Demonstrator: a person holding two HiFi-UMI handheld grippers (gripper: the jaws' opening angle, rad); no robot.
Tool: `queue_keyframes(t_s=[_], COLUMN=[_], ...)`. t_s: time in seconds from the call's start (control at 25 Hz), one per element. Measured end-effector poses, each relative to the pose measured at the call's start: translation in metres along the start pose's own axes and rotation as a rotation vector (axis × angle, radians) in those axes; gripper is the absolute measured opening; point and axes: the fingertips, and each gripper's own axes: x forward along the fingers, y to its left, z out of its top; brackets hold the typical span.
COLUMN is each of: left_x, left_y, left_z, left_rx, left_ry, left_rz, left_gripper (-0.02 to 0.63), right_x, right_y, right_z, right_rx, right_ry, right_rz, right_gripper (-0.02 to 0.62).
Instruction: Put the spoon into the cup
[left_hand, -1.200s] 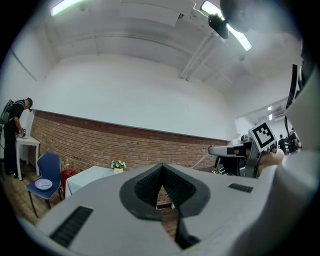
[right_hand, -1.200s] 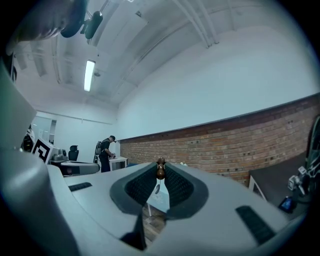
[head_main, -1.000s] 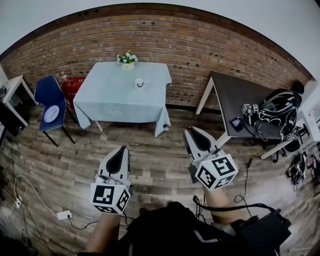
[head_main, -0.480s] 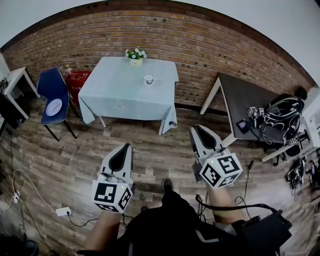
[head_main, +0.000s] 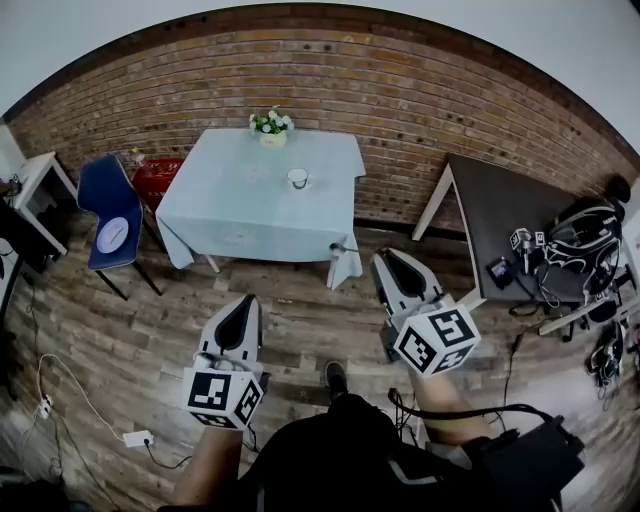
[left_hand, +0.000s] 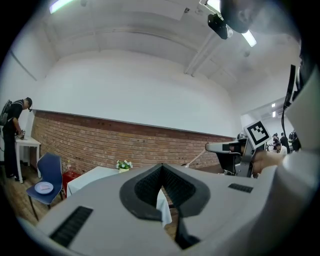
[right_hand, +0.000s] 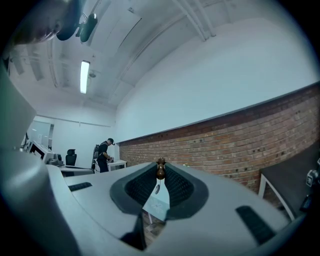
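The right claw (head_main: 392, 262) is clenched on the spoon (right_hand: 160, 170), whose brown handle end points up. The left claw (head_main: 243, 305) is closed and empty. The cup (head_main: 297, 178) stands on the table (head_main: 230, 215), well apart at eleven o'clock from the right claw.

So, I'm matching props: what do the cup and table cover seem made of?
Cup: white and smooth, probably ceramic; too small to be sure. Cover: pale blue matte cloth, draping in folds at the corners.
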Motion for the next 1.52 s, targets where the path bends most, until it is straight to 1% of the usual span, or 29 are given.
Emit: queue_keyframes(t_s=[0.28,0.64,0.8,0.96,1.16,1.36,1.52], left_x=[0.066,0.143,0.172,0.195,0.218,0.241,0.258], left_y=[0.008,0.006,-0.001,0.001,0.002,0.011,0.03], left_z=[-0.001,-0.009,-0.015,-0.022,-0.026,-0.025,-0.025], left_rx=[-0.002,0.009,0.022,0.034,0.044,0.041,0.029], left_ry=[0.014,0.064,0.087,0.11,0.138,0.126,0.111], left_rz=[0.011,0.044,0.045,0.07,0.064,0.054,0.041], left_gripper=[0.009,0.009,0.009,0.009,0.009,0.009,0.009], right_x=[0.041,0.083,0.097,0.113,0.132,0.154,0.178], right_y=[-0.048,-0.113,-0.139,-0.161,-0.177,-0.185,-0.184], right_z=[0.004,0.003,-0.001,-0.004,-0.003,-0.005,-0.005], right_rx=[0.014,0.053,0.074,0.09,0.101,0.101,0.085], right_ry=[0.001,0.013,0.014,0.025,0.015,0.021,0.025], right_rz=[0.012,0.038,0.06,0.07,0.089,0.093,0.089], right_gripper=[0.058,0.058,0.058,0.058,0.058,0.058,0.058])
